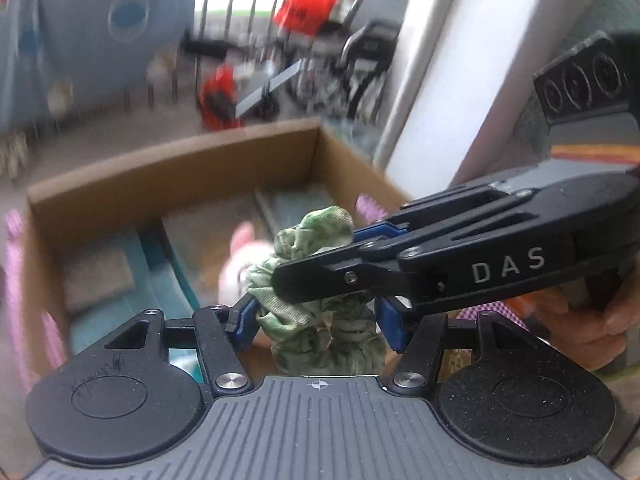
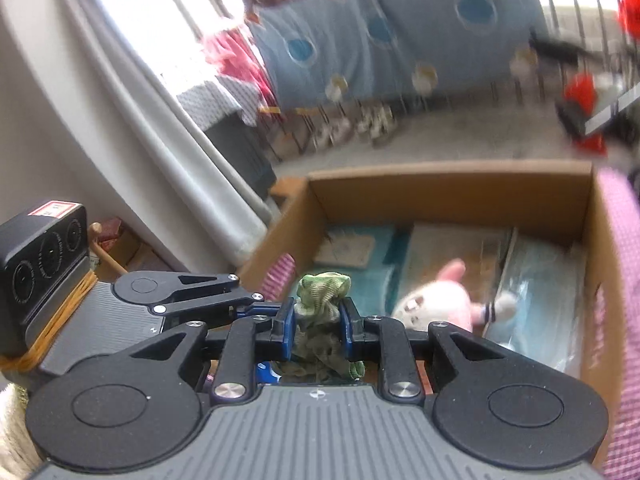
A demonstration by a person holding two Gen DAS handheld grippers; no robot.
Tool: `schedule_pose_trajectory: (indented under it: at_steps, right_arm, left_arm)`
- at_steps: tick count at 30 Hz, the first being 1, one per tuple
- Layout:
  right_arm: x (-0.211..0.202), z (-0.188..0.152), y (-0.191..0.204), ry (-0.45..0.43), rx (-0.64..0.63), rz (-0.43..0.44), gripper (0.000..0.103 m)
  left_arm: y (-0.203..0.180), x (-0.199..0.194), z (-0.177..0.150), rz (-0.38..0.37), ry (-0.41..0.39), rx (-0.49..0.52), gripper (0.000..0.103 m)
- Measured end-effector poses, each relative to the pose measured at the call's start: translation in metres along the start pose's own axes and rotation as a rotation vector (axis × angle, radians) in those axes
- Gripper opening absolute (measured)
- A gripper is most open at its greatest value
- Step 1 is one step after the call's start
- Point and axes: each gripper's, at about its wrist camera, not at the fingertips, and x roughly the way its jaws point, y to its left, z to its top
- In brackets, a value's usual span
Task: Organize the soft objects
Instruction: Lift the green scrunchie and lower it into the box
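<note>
Above the cardboard box (image 2: 448,178), both the left gripper (image 1: 316,316) and right gripper (image 2: 318,320) clamp one green cloth (image 1: 316,240); releasing it beside the pink toy (image 2: 436,300) likely follows.

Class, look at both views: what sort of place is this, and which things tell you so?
Probably a lived-in home room: a patterned blue cloth hangs behind, a cardboard box holds a pink plush toy, and both grippers hold a green fabric bundle.

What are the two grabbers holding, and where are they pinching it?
Both hold the green scrunchie: left gripper pinches its lower bunched part, right gripper its middle, over the cardboard box.
</note>
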Motion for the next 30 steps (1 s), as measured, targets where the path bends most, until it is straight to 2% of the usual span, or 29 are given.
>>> schedule_pose_trajectory:
  at_steps: [3,8,13,17,18,19,21,22,26,30]
  right_arm:
    - [0.027,-0.003,-0.028,0.083,0.075,0.015,0.024]
    - [0.053,-0.016,-0.053,0.187,0.119,0.013,0.024]
    - [0.072,-0.022,-0.071,0.291,0.150,0.009,0.025]
    - [0.082,-0.022,-0.082,0.347,0.198,0.030,0.027]
    - [0.083,-0.021,-0.083,0.357,0.205,0.030,0.027]
    - [0.084,-0.021,-0.083,0.367,0.211,0.032,0.027]
    - [0.086,-0.021,-0.086,0.378,0.237,0.036,0.029]
    - [0.087,-0.020,-0.087,0.379,0.251,0.045,0.033]
    - [0.077,-0.015,-0.087,0.341,0.261,0.031,0.034]
    - [0.060,-0.011,-0.079,0.278,0.220,0.002,0.034]
  left_arm:
    - [0.022,0.027,0.001,-0.054,0.098,-0.084,0.060]
    - [0.043,0.061,-0.007,-0.100,0.214,-0.150,0.064]
    - [0.050,0.072,-0.016,-0.096,0.284,-0.171,0.074]
    - [0.057,0.066,-0.018,-0.124,0.273,-0.194,0.077]
    - [0.058,0.062,-0.019,-0.124,0.264,-0.195,0.083]
    - [0.059,0.061,-0.016,-0.116,0.256,-0.195,0.091]
    - [0.060,0.051,-0.017,-0.070,0.227,-0.184,0.094]
    - [0.060,0.046,-0.018,-0.063,0.211,-0.177,0.094]
    - [0.065,0.028,-0.020,-0.050,0.176,-0.198,0.094]
    - [0.068,0.002,-0.021,-0.016,0.097,-0.214,0.098]
